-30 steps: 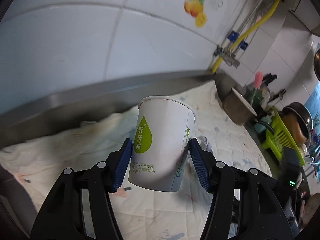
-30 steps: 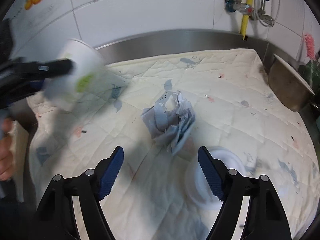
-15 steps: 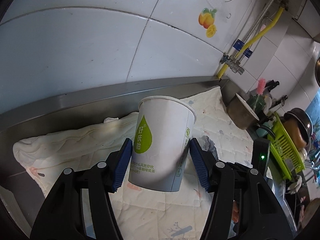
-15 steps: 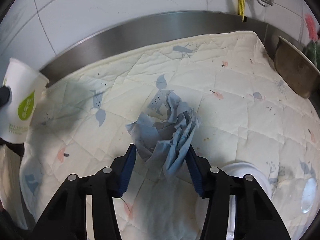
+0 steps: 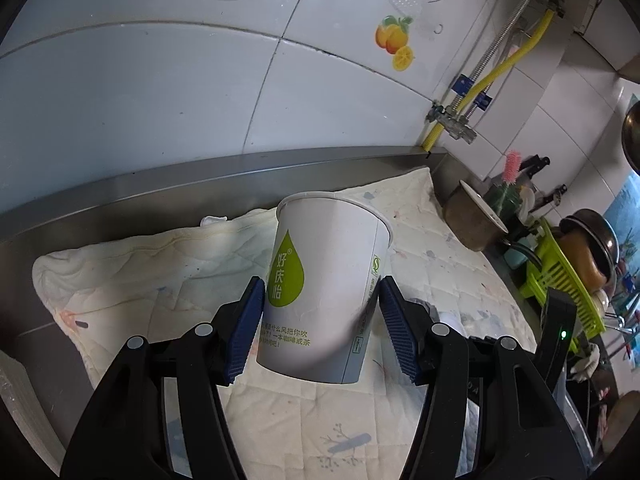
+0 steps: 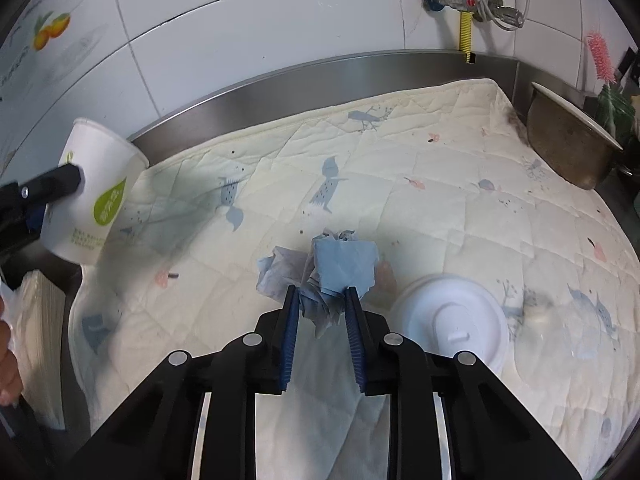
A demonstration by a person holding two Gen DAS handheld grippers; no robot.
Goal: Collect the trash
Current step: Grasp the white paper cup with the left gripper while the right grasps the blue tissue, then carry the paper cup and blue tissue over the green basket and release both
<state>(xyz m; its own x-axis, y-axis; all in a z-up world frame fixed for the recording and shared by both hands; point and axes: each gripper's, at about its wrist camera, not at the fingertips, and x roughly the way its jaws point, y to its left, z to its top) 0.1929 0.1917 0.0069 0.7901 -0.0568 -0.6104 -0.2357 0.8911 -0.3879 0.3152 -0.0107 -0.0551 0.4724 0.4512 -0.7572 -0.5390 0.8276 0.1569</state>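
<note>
Left gripper (image 5: 322, 312) clamps the white paper cup (image 5: 326, 300) between its blue pads, upright and lifted above the quilted cloth (image 5: 160, 292); from the right wrist view that cup (image 6: 94, 196) sits out at nine o'clock, tilted, by the steel backsplash (image 6: 280, 84); right gripper (image 6: 320, 300) is pinched tight on the crumpled blue paper (image 6: 340, 268), dead centre over the cloth; a white plastic lid (image 6: 452, 324) lies flat just beside it at three o'clock; a metal bowl (image 6: 568, 148) leans at two o'clock.
</note>
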